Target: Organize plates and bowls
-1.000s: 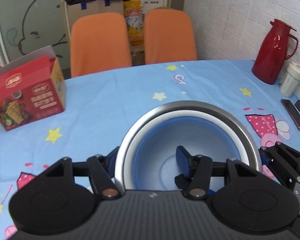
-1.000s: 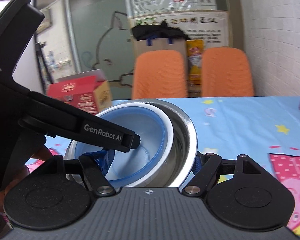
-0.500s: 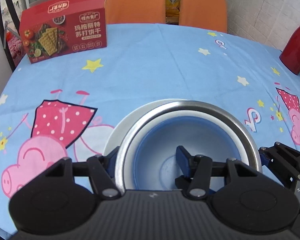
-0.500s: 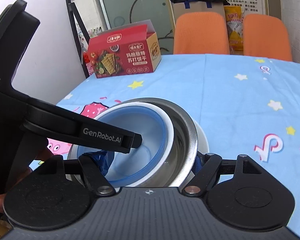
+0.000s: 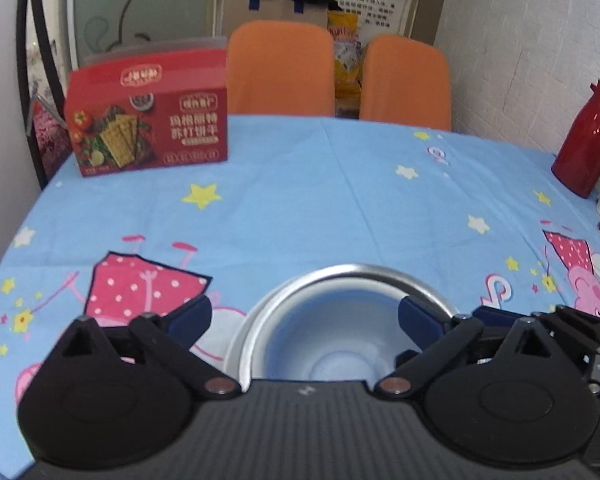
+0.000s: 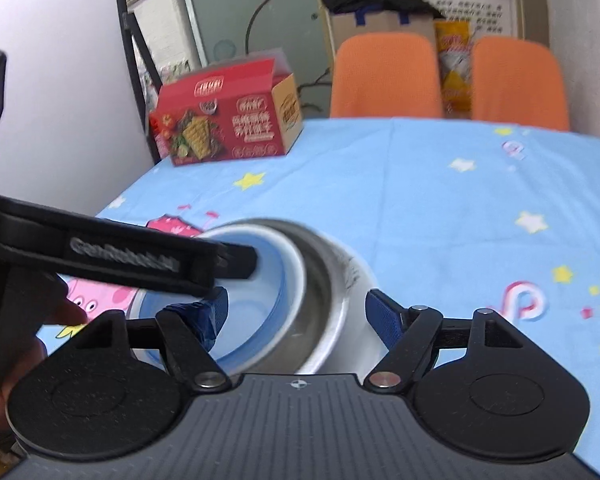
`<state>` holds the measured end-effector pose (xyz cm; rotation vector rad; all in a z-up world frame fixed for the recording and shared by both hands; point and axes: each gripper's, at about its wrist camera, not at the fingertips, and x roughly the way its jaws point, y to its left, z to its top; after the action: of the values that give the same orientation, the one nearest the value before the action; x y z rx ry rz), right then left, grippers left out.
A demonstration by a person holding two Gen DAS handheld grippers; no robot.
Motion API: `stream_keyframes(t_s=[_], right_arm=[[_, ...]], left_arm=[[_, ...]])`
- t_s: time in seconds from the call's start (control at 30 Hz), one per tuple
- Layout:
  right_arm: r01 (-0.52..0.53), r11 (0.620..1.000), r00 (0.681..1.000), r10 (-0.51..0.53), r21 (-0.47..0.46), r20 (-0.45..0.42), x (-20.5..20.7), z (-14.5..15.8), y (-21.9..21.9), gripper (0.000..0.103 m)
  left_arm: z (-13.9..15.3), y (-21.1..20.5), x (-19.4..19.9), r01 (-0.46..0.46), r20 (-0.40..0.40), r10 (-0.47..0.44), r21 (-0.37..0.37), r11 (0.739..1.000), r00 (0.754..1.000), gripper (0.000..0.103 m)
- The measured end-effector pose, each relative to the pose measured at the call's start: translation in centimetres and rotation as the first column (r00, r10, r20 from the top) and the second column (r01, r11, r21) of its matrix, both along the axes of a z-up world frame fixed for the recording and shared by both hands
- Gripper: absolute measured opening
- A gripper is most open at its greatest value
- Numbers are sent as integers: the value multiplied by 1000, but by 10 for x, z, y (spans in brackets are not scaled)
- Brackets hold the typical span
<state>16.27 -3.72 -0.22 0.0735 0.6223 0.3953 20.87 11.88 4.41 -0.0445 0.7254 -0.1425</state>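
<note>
Left wrist view showed my left gripper [image 5: 304, 316] spread wide, gripping nothing, straddling the round stainless-steel bowl [image 5: 340, 276] with the pale blue plastic bowl [image 5: 332, 344] nested inside, near the table's [image 5: 340, 184] near edge. My right gripper [image 6: 296, 312] was likewise wide open and empty around the stack on the white plate [image 6: 352, 344]. I judged I should back both straight off without catching a rim.

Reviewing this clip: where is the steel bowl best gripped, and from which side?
Judging from its pose, pinch the steel bowl's thin upright rim from above, one finger inside, one outside, on the near side. The blue bowl nests off-centre, leaving a gap there.
</note>
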Motion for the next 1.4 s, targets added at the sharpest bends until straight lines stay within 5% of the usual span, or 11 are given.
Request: stream_keyframes(t_s=[0.33, 1.07, 1.4], right_arm=[[122, 992, 989, -125, 44, 73, -38, 14, -38, 63], [315, 941, 939, -328, 125, 102, -135, -25, -105, 65], [379, 925, 922, -380, 37, 78, -176, -48, -108, 66]], left_arm=[[19, -24, -56, -13, 90, 16, -39, 999, 996, 101], [-34, -80, -166, -49, 129, 47, 13, 999, 990, 101], [-62, -90, -217, -62, 117, 60, 17, 998, 991, 101]])
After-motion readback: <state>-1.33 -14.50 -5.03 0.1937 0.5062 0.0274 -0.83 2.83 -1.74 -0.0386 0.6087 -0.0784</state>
